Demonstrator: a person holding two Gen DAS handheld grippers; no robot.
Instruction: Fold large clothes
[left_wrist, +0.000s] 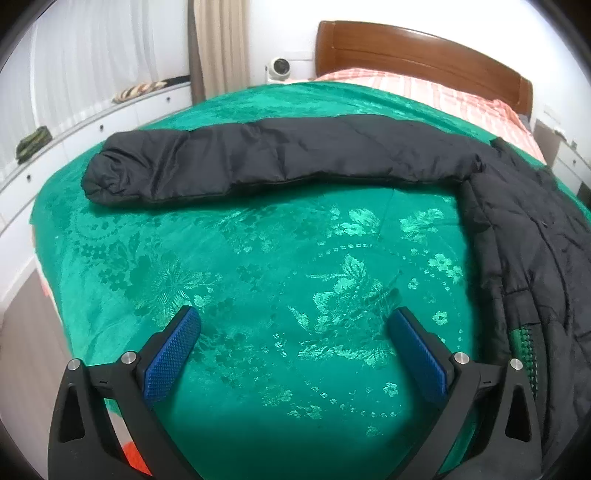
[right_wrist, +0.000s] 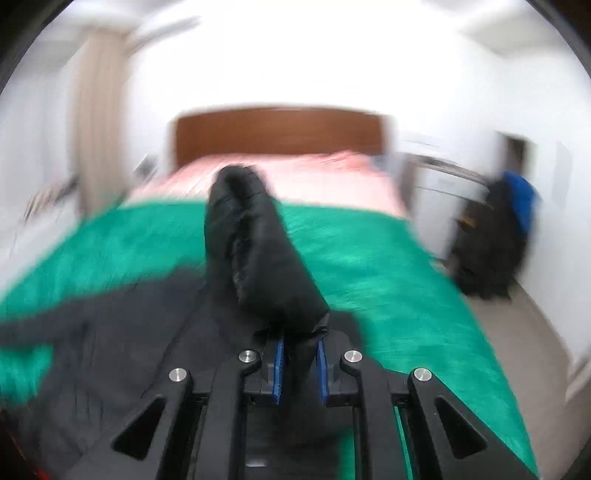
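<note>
A black puffer jacket (left_wrist: 532, 236) lies on a green bedspread (left_wrist: 258, 280). One long sleeve (left_wrist: 266, 158) stretches flat to the left across the bed. My left gripper (left_wrist: 293, 332) is open and empty, hovering over bare bedspread in front of that sleeve. In the blurred right wrist view, my right gripper (right_wrist: 300, 354) is shut on the jacket's other sleeve (right_wrist: 255, 243), which stands up lifted above the jacket body (right_wrist: 129, 332).
A wooden headboard (left_wrist: 424, 55) and pink striped bedding (left_wrist: 436, 96) are at the far end. White drawers (left_wrist: 92, 122) run along the left wall. A dark bag with blue (right_wrist: 498, 236) stands on the floor to the right of the bed.
</note>
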